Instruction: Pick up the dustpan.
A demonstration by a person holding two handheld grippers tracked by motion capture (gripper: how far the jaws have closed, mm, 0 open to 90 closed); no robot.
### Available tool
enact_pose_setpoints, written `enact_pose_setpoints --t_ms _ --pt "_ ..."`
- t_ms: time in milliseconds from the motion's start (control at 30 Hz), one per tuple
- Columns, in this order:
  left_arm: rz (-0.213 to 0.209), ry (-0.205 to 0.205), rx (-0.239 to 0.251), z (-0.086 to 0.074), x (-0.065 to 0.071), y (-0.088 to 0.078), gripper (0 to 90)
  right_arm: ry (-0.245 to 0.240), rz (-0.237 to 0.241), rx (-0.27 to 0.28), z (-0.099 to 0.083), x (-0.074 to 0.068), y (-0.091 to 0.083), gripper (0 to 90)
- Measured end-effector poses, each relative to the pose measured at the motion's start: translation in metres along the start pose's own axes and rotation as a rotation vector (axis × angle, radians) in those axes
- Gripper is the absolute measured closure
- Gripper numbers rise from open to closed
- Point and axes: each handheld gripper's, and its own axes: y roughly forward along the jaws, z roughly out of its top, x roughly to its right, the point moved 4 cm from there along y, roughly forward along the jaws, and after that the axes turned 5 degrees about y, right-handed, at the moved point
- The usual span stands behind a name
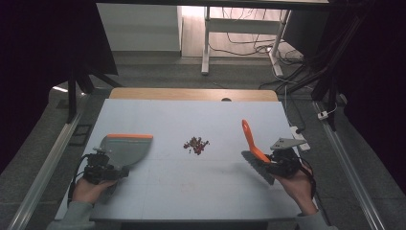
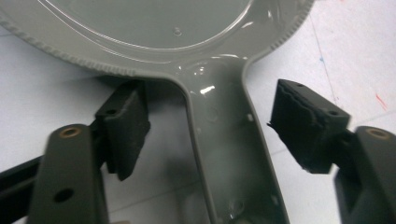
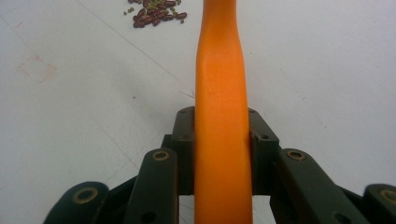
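Behind the pale worktop (image 1: 191, 187) stands a white desk frame (image 1: 206, 43), cables (image 1: 249, 45) tangled beneath it (a power strip (image 1: 298, 136) lies at the right).

dustpan (image 2: 224, 140): glossy grey plastic | brush handle (image 3: 222, 121): smooth matt orange plastic

A pale blue sheet (image 1: 191, 191) covers the table, whose wooden edge (image 1: 191, 94) shows at the far side. Beyond it lies grey floor (image 1: 158, 72), then a brighter wooden floor (image 1: 191, 33) under a white desk frame (image 1: 207, 43) with cables (image 1: 249, 45) trailing beneath. Metal rails (image 1: 43, 167) run along both sides of the table. A white power strip (image 1: 299, 136) lies at the right. The room's sides are dark.
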Motion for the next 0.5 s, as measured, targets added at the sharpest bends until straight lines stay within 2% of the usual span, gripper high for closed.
enact_pose_setpoints --t_ms 167,367,500 --pt "0.004 -0.012 0.021 0.001 -0.0011 -0.0003 38.6 -0.001 0.0 0.001 0.0001 -0.0006 0.0003 70.3" --pt "-0.007 -0.02 0.039 0.0017 -0.0022 -0.0021 54.9 0.0 -0.003 -0.003 -0.0005 0.0004 0.0009 70.3" --pt "-0.002 -0.036 0.046 0.0005 -0.0054 -0.0028 60.2 0.0 -0.002 -0.003 -0.0004 0.0006 0.0005 70.3"
